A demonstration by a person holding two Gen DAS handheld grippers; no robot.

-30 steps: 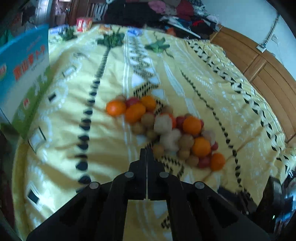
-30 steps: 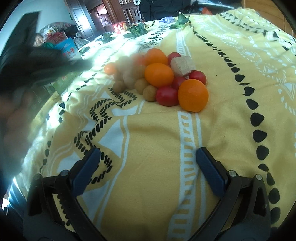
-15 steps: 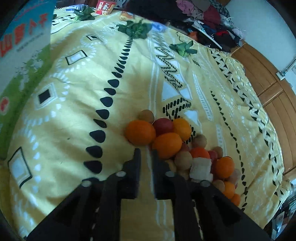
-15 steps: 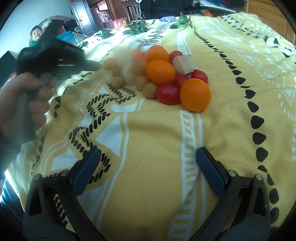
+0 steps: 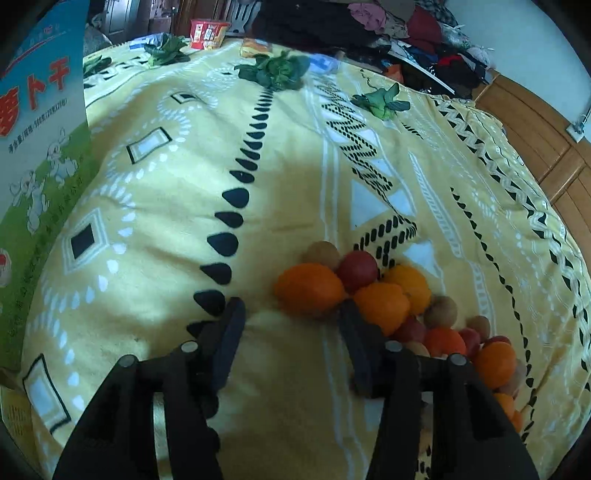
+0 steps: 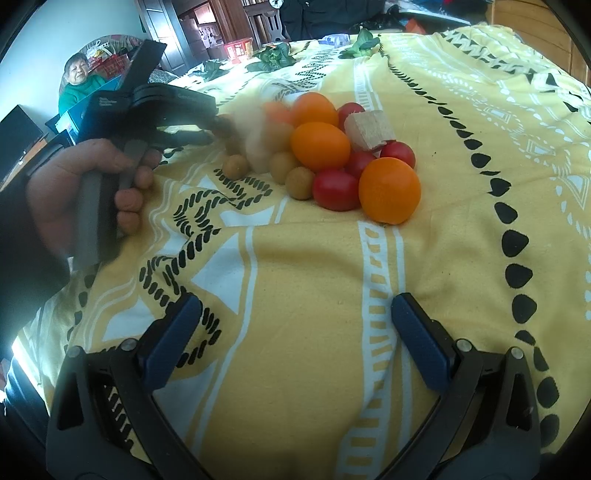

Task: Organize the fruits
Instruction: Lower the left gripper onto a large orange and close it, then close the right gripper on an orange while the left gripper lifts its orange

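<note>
A pile of fruit lies on the yellow patterned blanket [image 5: 295, 177]: oranges, small red fruits, small brown round ones and a pale cube [image 6: 369, 129]. My left gripper [image 5: 291, 310] hovers at the pile's left end with its jaws opening. The end orange [image 5: 310, 290] sits just beyond the fingertips, in line with the gap, and no pad presses on it. In the right wrist view a hand [image 6: 74, 192] holds that left gripper [image 6: 218, 129] at the pile's far side. My right gripper [image 6: 295, 314] stands open over bare blanket, short of a big orange [image 6: 389, 190] and a red fruit [image 6: 334, 188].
A tall blue and green box [image 5: 40, 147] stands at the blanket's left edge. Leafy greens [image 5: 275, 72] and a red packet [image 5: 208, 33] lie at the far end, before heaped clothes [image 5: 369, 22]. A wooden bed frame [image 5: 535, 122] borders the right. A person [image 6: 77, 88] sits in the background.
My left gripper has swung to the pile's left end and come down close to it, and its jaws have gone from shut to parted. The right gripper has stayed still.
</note>
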